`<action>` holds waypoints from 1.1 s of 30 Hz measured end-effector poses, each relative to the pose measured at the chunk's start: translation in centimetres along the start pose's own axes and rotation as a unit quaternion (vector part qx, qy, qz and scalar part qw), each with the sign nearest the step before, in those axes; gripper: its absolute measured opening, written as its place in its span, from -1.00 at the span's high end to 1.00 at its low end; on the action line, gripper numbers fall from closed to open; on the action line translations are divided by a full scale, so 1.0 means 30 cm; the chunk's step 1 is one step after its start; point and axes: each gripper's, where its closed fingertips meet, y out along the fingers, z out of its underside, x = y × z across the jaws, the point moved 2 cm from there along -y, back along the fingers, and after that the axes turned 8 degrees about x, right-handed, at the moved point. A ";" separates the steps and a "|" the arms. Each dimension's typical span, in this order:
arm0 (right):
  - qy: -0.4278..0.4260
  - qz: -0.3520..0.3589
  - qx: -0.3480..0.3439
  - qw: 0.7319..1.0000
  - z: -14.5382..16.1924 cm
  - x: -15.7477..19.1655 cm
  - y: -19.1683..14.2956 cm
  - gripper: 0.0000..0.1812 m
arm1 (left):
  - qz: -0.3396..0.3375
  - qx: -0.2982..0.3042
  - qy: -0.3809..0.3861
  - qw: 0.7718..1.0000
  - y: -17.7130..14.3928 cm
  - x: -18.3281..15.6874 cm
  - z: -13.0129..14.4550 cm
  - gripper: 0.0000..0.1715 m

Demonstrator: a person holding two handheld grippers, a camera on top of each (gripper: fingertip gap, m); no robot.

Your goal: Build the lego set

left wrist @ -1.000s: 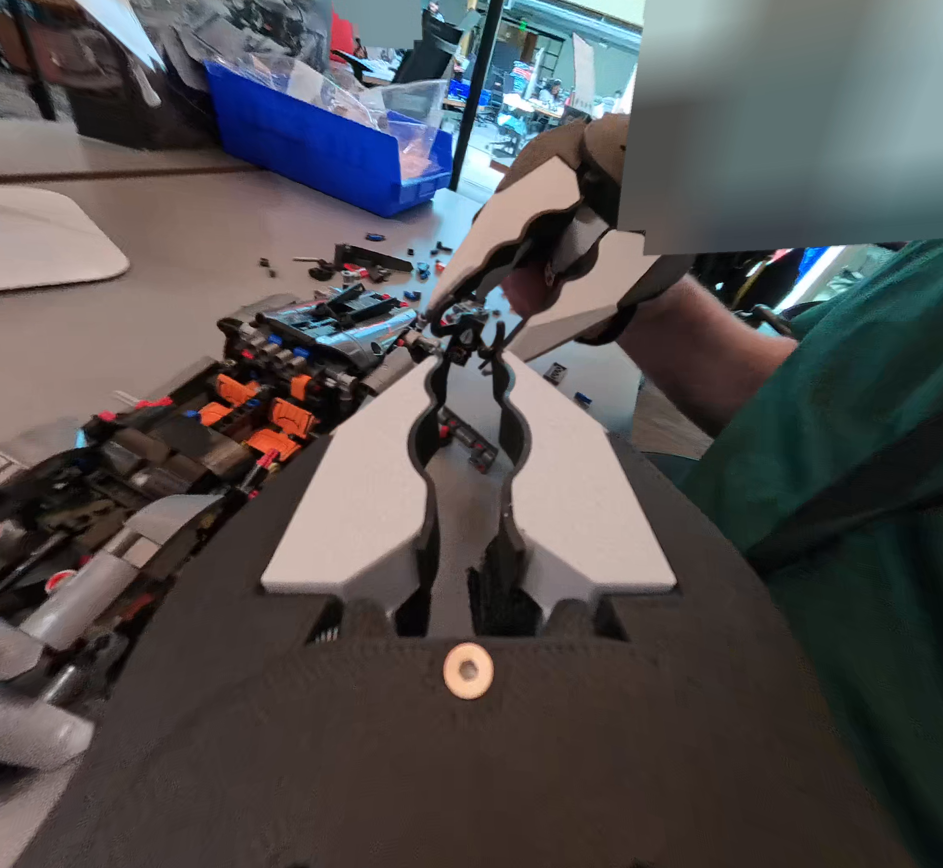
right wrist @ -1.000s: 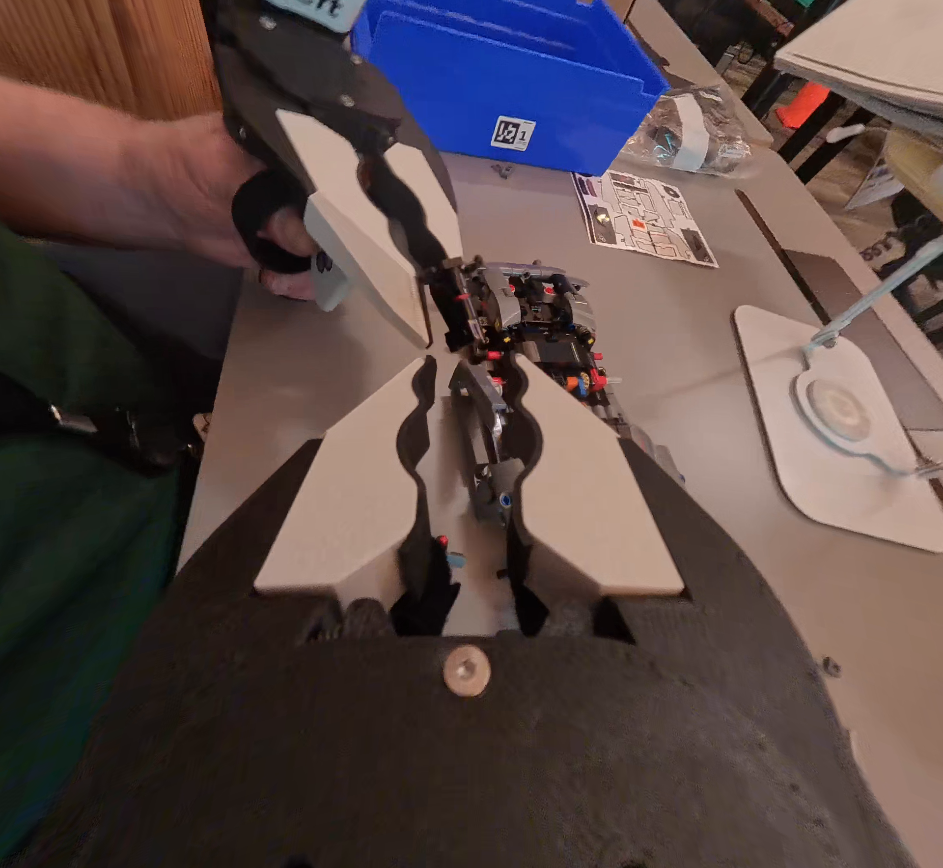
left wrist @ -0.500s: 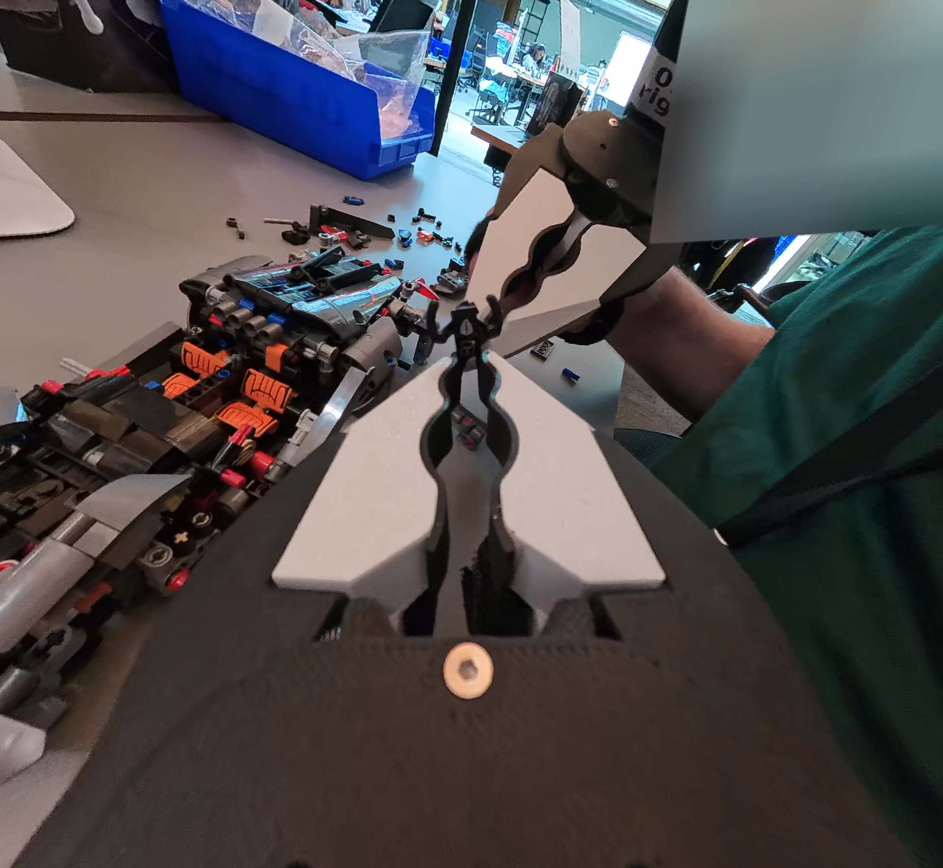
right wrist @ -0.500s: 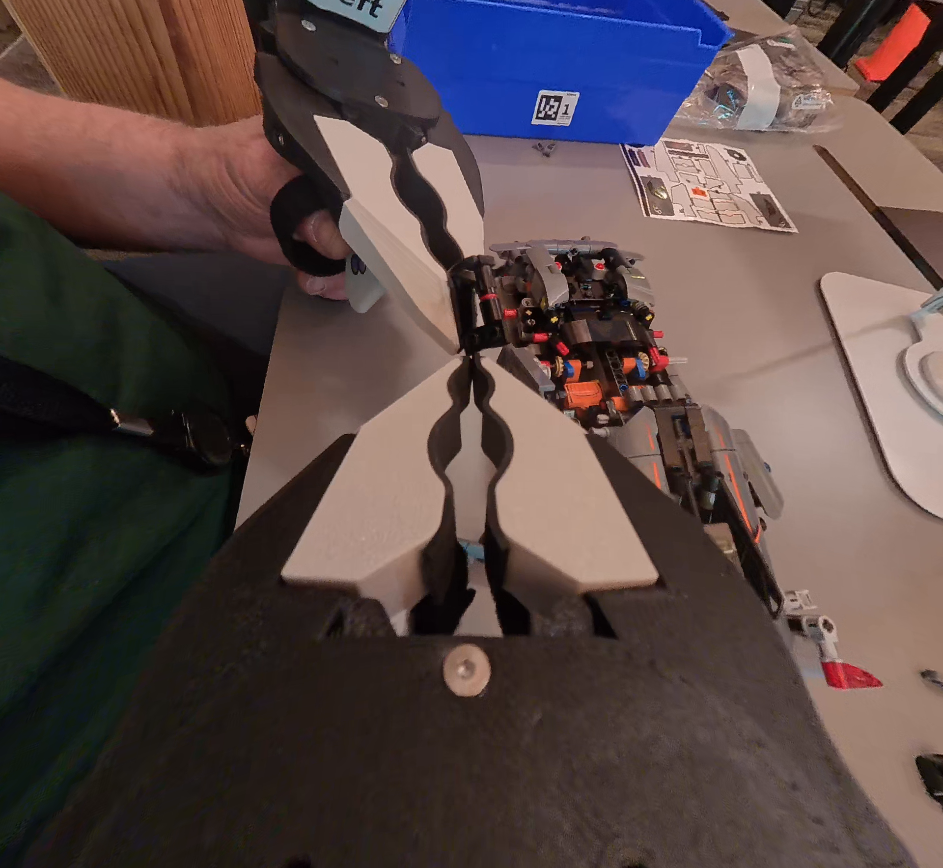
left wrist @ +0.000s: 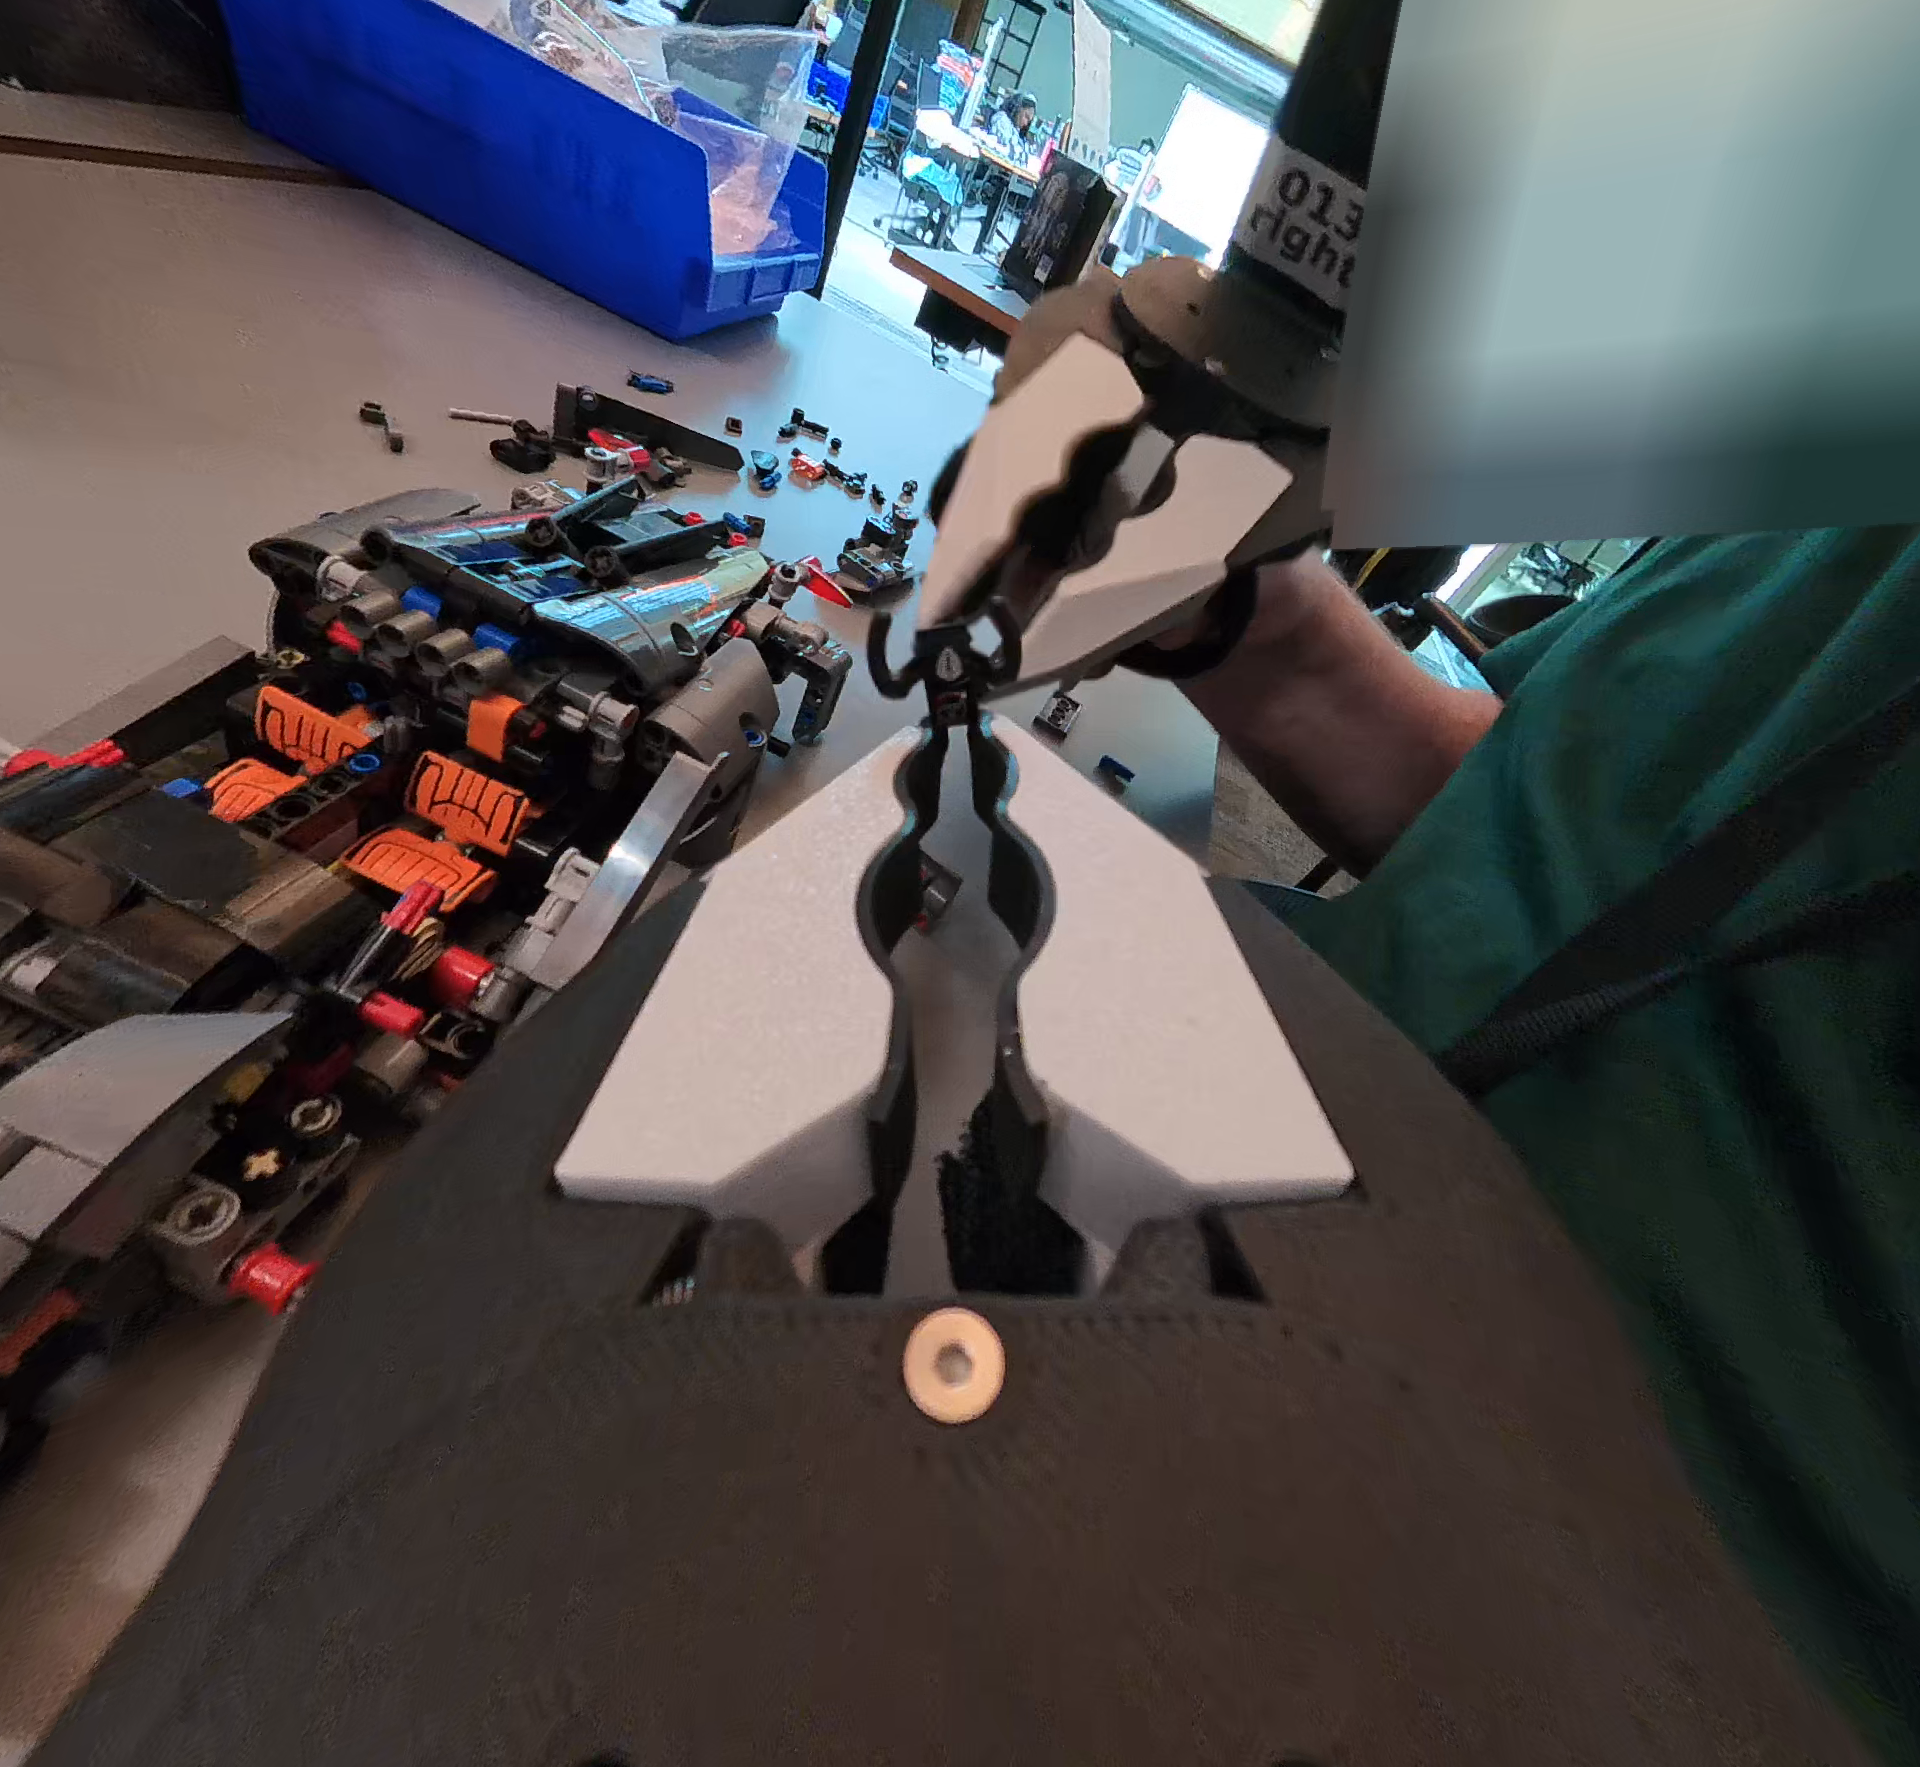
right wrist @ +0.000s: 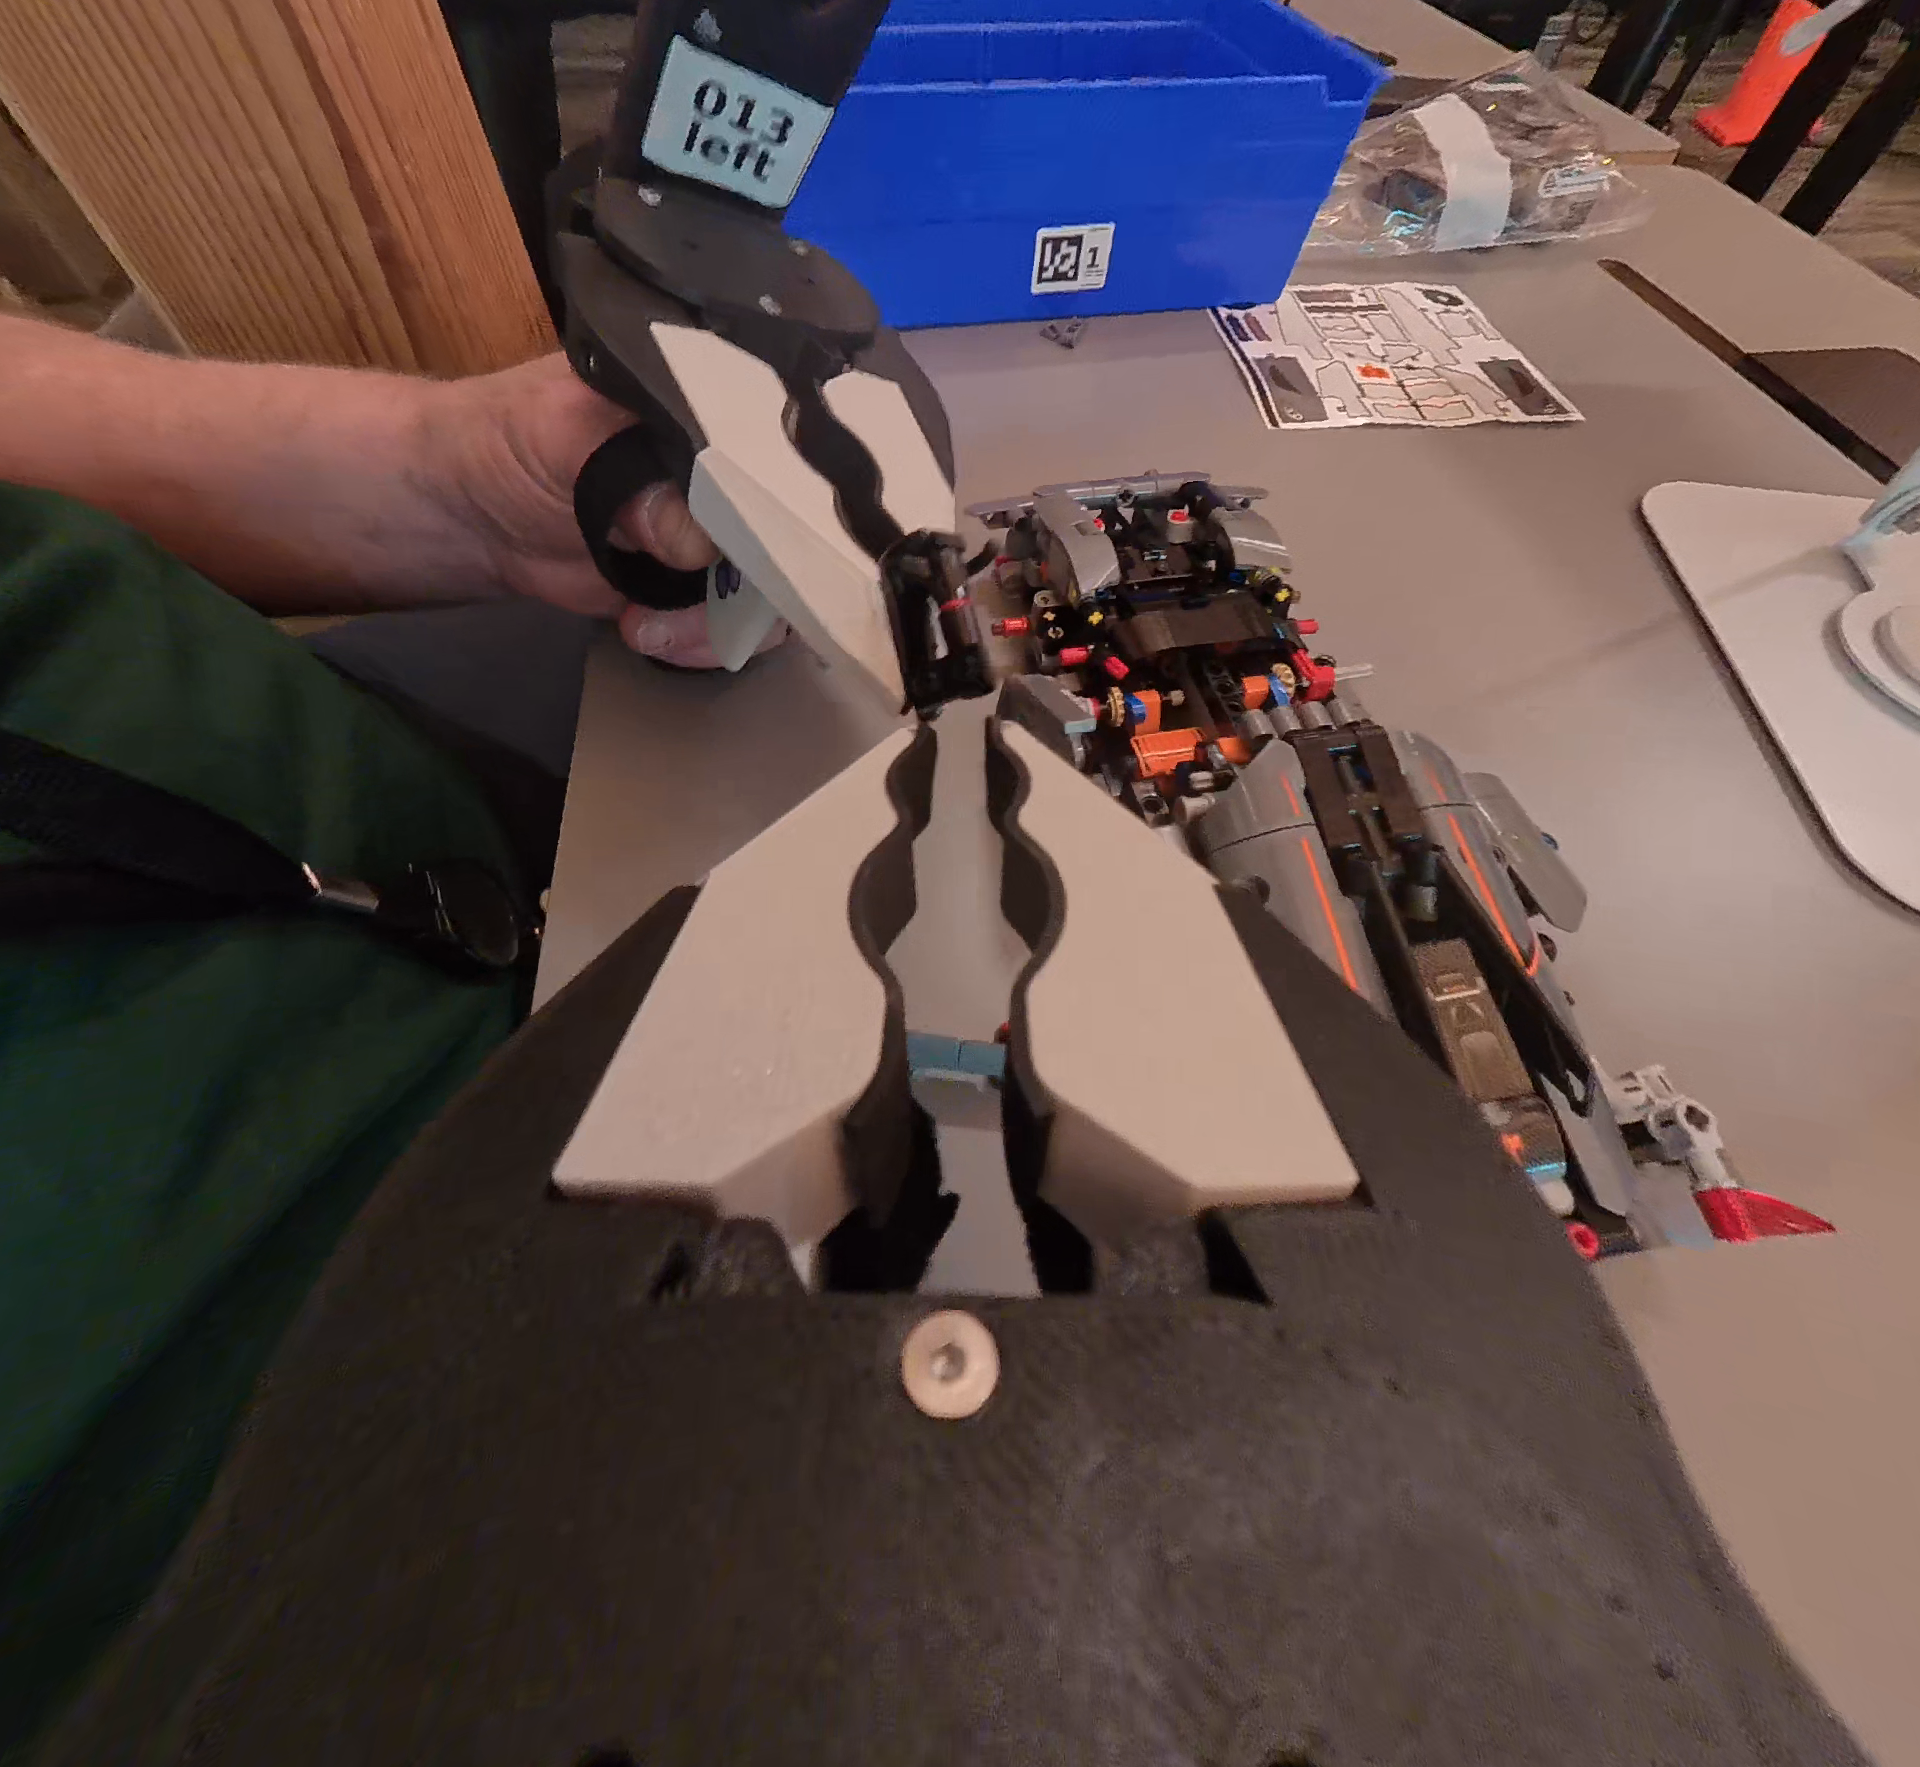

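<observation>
Left claw: I am pinching a small black lego piece (left wrist: pixel 948 678) at the tips of the left gripper (left wrist: pixel 951 741), jaws narrow, over the near edge of the grey table (left wrist: pixel 187 304).
Right claw: the right gripper (right wrist: pixel 954 730) is standing slightly parted, its tips just beside that piece; whether they are touching it I cannot tell.
Model: the lego car (right wrist: pixel 1247 730) is lying lengthwise along the table's middle.
Loose parts: bits (left wrist: pixel 665 450) are lying beyond the car, near the blue bin (left wrist: pixel 499 128).
Far edge: a second blue bin (right wrist: pixel 1081 159) and a printed sheet (right wrist: pixel 1392 356) are sitting there.
</observation>
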 end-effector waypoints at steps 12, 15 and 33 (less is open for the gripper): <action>0.041 -0.119 0.009 0.992 -0.009 0.036 0.024 0.92 | 0.014 0.117 0.079 0.990 0.013 -0.024 0.026 0.95; 0.082 -0.112 -0.028 0.990 -0.029 0.006 0.008 0.93 | 0.004 0.088 0.075 0.993 0.020 -0.011 -0.011 0.94; 0.348 -0.184 -0.302 0.868 -0.138 -0.117 -0.061 0.94 | -0.053 -0.057 -0.002 0.997 0.074 0.012 -0.178 0.89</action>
